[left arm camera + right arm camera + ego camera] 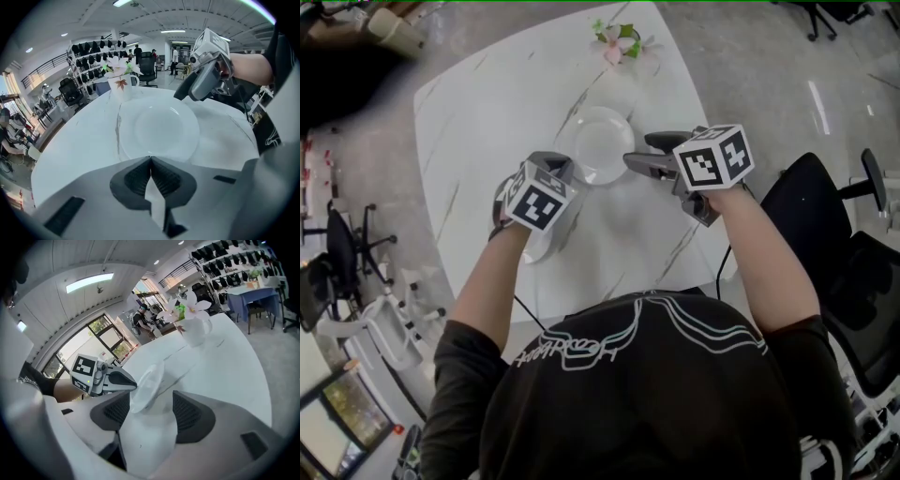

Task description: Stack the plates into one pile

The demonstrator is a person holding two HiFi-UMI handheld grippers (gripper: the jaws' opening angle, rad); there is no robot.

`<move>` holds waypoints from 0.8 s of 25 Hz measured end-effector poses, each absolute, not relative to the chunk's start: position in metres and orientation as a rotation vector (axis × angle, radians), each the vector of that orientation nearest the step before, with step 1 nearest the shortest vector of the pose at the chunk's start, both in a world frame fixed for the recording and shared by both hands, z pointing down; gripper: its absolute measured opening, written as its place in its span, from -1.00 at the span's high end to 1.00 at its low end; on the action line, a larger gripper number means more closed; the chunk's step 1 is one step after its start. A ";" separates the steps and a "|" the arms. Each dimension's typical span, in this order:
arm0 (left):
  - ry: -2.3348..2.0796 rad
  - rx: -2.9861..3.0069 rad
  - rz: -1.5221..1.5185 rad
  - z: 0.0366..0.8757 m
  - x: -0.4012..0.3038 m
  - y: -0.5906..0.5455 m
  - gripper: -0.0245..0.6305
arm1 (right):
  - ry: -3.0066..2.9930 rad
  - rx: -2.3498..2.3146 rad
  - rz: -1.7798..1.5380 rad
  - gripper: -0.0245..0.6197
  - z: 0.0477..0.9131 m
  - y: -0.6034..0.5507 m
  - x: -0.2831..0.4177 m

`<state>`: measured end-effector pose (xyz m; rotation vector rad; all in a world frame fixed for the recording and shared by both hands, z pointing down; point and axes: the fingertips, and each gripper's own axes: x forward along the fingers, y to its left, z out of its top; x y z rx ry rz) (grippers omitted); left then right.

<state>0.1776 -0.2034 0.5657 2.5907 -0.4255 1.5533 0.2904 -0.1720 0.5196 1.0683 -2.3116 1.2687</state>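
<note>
A white plate hangs a little above the marble table, throwing a round shadow toward me. My left gripper is shut on that plate's near-left rim. The same plate shows edge-on between the spread fingers of my right gripper, which is open and held off the plate's right rim. In the left gripper view the right gripper hovers beyond the plate. A second white plate lies on the table, half hidden under my left hand.
A small vase of pink and white flowers stands at the table's far edge. Black office chairs crowd the right side, close to the table's near-right corner. Bare marble stretches to the far left.
</note>
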 end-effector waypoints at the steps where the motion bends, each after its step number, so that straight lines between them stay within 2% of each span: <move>1: -0.427 2.591 1.548 0.566 0.178 -0.204 0.85 | -2.311 1.074 1.289 -0.01 0.519 -0.174 0.290; 8: -0.435 2.595 1.532 0.566 0.178 -0.206 0.85 | -2.262 1.077 1.514 0.10 0.530 -0.190 0.280; 10: -0.436 2.597 1.533 0.564 0.177 -0.205 0.85 | -2.232 1.069 1.585 0.21 0.533 -0.191 0.277; 15: -0.436 2.603 1.525 0.563 0.177 -0.205 0.85 | -2.160 1.118 1.664 0.67 0.541 -0.194 0.278; 20: -0.444 2.621 1.529 0.563 0.178 -0.204 0.85 | -2.150 1.157 1.774 0.78 0.539 -0.196 0.279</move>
